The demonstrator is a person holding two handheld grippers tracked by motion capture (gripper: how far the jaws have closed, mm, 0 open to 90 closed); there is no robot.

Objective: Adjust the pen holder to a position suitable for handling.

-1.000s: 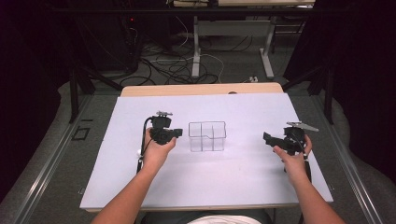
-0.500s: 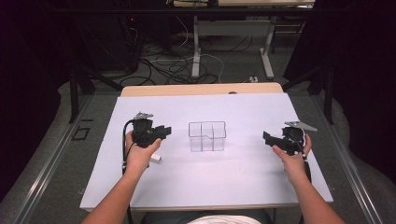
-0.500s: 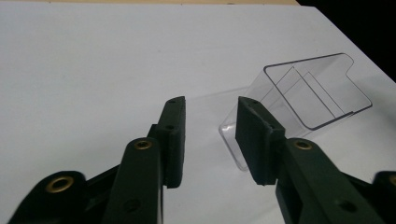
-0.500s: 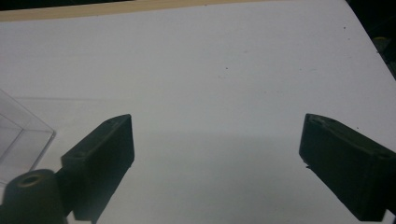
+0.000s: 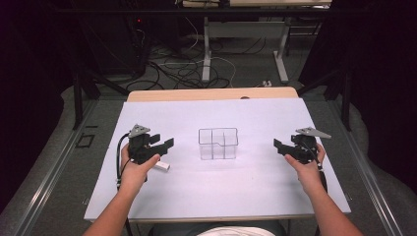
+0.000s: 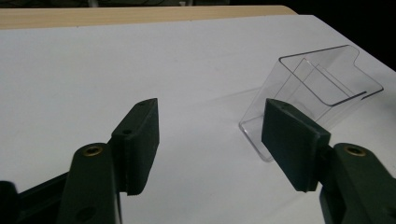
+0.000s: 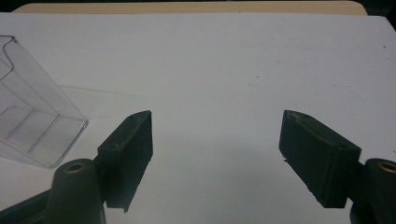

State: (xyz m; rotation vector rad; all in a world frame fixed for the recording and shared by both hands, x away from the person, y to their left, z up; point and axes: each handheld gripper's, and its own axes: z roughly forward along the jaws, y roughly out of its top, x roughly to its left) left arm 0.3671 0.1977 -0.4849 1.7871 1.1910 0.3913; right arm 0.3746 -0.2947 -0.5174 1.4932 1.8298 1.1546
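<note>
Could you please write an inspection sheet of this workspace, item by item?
Surface: white table top, wooden edge at the far side.
Job's things: clear divided container upright at centre; small white piece lying beside the left gripper.
Clutter: nothing seen.
Grippers: left gripper open, jaws just opening, nothing between; right gripper open, jaws just closing, nothing between.
Cables: black cable trailing from the left gripper.
Surroundings: floor cables, table legs.

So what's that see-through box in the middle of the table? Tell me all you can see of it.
The clear box looks like thin transparent plastic, open at the top, with inner walls splitting it into compartments. It appears empty. It stands upright on the white table top, midway between the two hand-held grippers, and nothing touches it.
</note>
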